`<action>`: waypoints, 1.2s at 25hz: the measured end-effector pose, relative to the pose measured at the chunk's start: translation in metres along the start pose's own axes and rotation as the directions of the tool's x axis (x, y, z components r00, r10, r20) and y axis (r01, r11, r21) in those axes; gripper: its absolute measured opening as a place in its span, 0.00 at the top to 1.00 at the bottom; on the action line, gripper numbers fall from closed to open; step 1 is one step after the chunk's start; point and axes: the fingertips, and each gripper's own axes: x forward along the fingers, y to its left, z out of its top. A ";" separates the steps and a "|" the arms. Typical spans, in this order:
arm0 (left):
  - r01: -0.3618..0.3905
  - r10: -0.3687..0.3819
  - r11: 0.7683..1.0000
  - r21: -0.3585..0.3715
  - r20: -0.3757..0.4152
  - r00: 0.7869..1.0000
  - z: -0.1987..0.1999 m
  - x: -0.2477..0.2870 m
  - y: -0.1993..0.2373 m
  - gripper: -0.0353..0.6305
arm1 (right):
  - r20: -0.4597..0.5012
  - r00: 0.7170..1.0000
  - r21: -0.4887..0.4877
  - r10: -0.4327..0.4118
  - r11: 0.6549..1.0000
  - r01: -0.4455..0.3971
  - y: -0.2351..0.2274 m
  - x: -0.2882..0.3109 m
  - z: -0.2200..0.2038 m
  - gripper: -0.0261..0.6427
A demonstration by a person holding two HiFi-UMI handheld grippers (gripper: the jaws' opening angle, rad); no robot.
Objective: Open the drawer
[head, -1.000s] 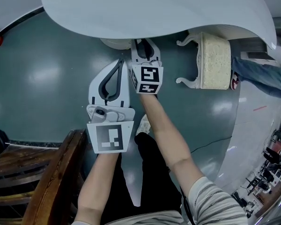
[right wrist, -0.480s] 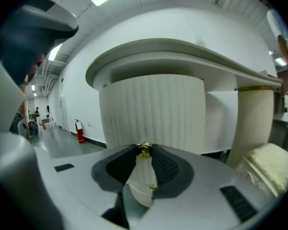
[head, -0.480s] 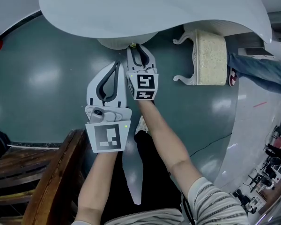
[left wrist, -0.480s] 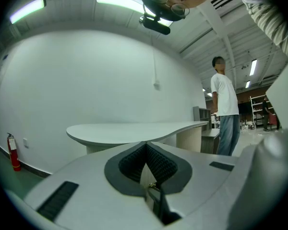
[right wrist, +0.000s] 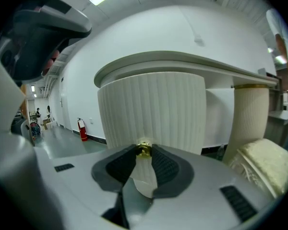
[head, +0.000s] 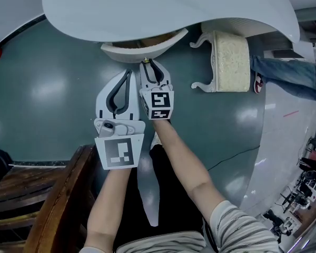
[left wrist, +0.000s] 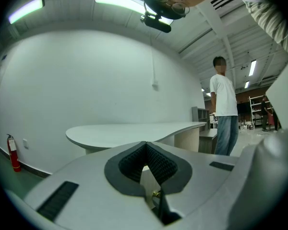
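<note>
Right hand-held gripper: clenched on the small brass knob; my two dark pads pinch it from either side, right at their tips.
Left hand-held gripper: clenched with its tips touching and nothing between the pads. I hold it in the air just beside the right one, on its left and a little nearer to me, clear of the drawer.
Drawer: under the near edge of the white surface. Its curved, ribbed front stands out from beneath the top, and a strip of brown interior shows behind it.
Knob position: at the middle of the drawer front, facing me.
My arms: both bare forearms reach forward side by side; a striped sleeve shows on the right one.
Stool: cream cushion on curled white legs, on the teal floor to the right of the drawer, apart from it.
Wooden chair: dark, at my lower left.
Bystander: white shirt and jeans, standing beyond the surface.
Fire extinguisher: red, against the wall.
</note>
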 end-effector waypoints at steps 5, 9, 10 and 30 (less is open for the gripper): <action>-0.006 0.006 1.000 -0.014 -0.012 1.000 0.001 -0.006 -0.003 0.95 | -0.025 1.000 0.011 0.003 1.000 -0.003 0.001 -0.013 -0.007 0.80; -0.008 0.008 1.000 -0.011 -0.016 1.000 0.004 -0.011 -0.004 0.95 | -0.035 0.999 0.016 0.005 1.000 -0.005 0.003 -0.024 -0.012 0.80; -0.007 0.006 1.000 -0.008 -0.018 1.000 0.005 -0.012 -0.005 0.95 | -0.038 0.999 0.016 0.006 1.000 -0.006 0.003 -0.026 -0.013 0.80; -0.026 0.025 0.999 -0.040 -0.023 0.999 0.014 -0.036 -0.015 0.95 | -0.097 0.995 0.027 0.021 0.999 -0.018 0.013 -0.067 -0.033 0.80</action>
